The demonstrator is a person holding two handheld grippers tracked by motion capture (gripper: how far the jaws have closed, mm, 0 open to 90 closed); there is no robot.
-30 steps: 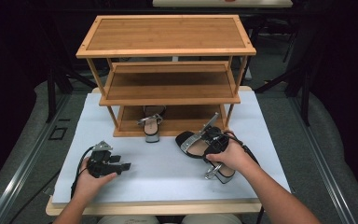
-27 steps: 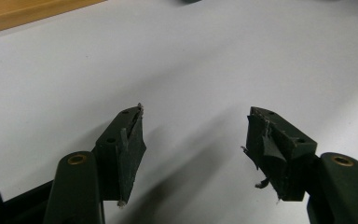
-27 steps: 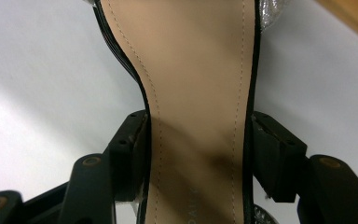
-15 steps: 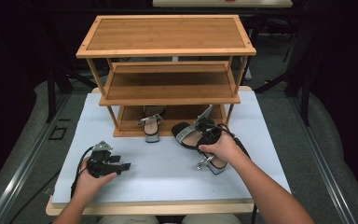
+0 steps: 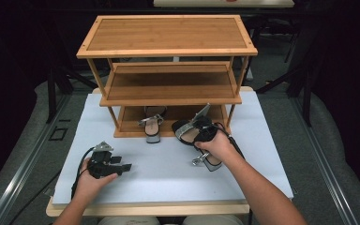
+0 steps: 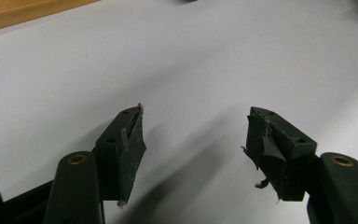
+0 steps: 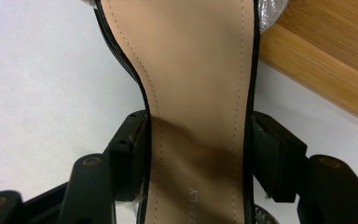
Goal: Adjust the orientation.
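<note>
Now | rack (image 5: 168,51) bottom shelf: one sandal (image 5: 153,123) | right gripper (image 7: 198,140) clamps second sandal (image 7: 196,84) | left gripper (image 6: 193,144) open

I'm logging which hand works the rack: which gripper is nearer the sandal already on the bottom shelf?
Right. The right gripper holds the second sandal just beside the silver-strapped shelf sandal; the left gripper rests farther back.
</note>
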